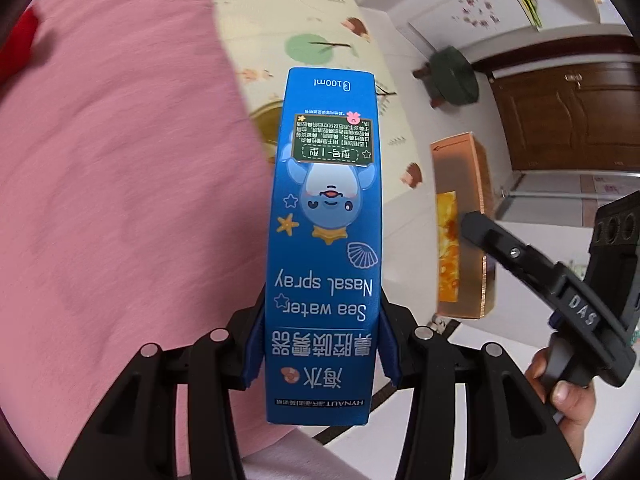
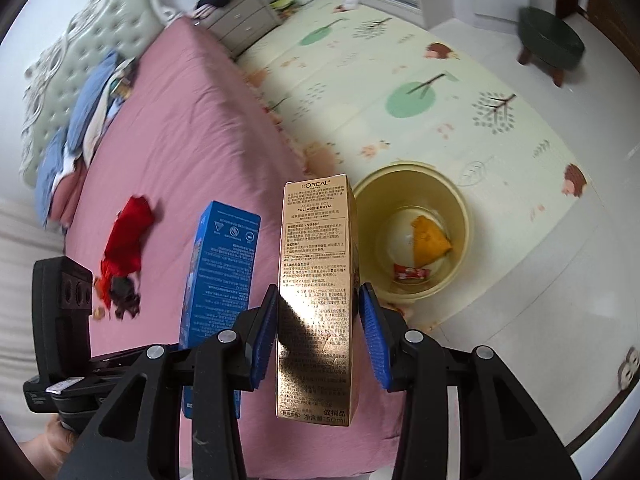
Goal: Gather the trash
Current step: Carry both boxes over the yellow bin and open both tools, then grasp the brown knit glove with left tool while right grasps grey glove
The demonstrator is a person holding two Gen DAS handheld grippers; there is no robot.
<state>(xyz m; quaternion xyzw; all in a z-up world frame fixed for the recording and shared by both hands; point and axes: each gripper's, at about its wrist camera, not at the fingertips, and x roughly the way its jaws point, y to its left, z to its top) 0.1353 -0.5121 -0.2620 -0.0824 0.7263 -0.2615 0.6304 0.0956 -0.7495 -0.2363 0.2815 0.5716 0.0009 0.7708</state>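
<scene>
My left gripper (image 1: 322, 344) is shut on a tall blue nasal spray box (image 1: 326, 240), held over the edge of the pink bed (image 1: 120, 200); the box also shows in the right wrist view (image 2: 218, 276). My right gripper (image 2: 318, 336) is shut on a gold L'Oreal box (image 2: 316, 292), which also shows in the left wrist view (image 1: 460, 224). A yellow bin (image 2: 412, 236) stands on the floor mat beside the bed, just beyond the gold box. It holds an orange wrapper (image 2: 430, 236) and a small red wrapper (image 2: 410, 272).
A red cloth or wrapper heap (image 2: 124, 248) lies on the bed. Pillows and blue bedding (image 2: 80, 120) are at the headboard. A grey nightstand (image 2: 240, 20), a green stool (image 2: 550, 40) and a brown door (image 1: 568, 116) border the patterned floor mat (image 2: 400, 80).
</scene>
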